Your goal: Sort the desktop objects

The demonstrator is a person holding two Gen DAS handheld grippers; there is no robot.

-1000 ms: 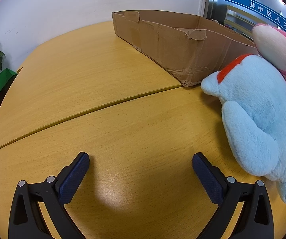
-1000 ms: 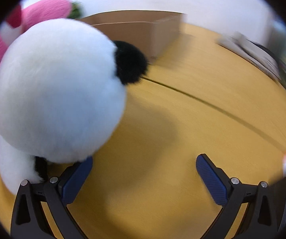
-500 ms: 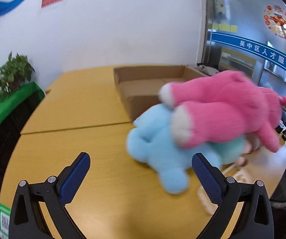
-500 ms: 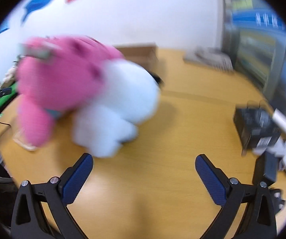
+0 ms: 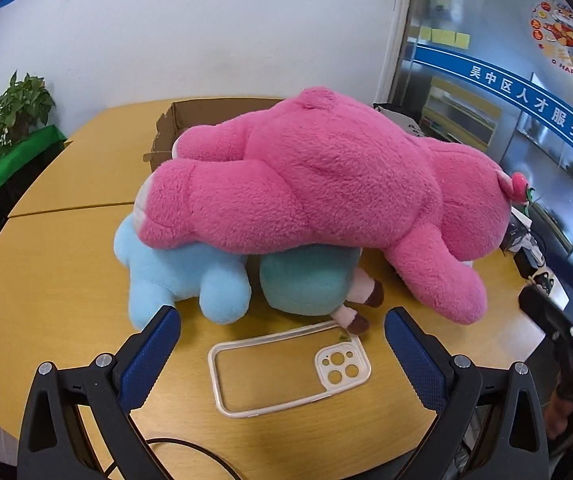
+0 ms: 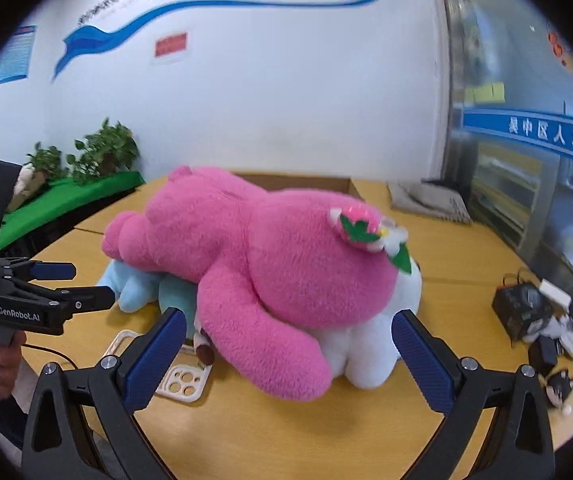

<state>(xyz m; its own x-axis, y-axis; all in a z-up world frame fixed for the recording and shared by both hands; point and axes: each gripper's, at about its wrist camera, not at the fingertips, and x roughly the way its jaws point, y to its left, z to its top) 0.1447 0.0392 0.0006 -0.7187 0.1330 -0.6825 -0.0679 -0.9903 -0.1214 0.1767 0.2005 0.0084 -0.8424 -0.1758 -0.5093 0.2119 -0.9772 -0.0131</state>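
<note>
White Chinese characters "吴中区人才服务中" are running along the blue band (image 5: 526,92) on the glass partition, and "HAPPY" is showing under the round red sticker (image 5: 566,36) above it. "GenRobot.AI" is standing in white on the left gripper (image 6: 86,285) body. The red wall notice (image 6: 171,45) is too blurred to read.

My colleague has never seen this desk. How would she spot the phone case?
Find the big pink plush bear sprawled over the other soft toys on the wooden table. In front of that pile lies the clear phone case, flat and empty, with a white camera cutout: the only hard, see-through thing there.
</note>
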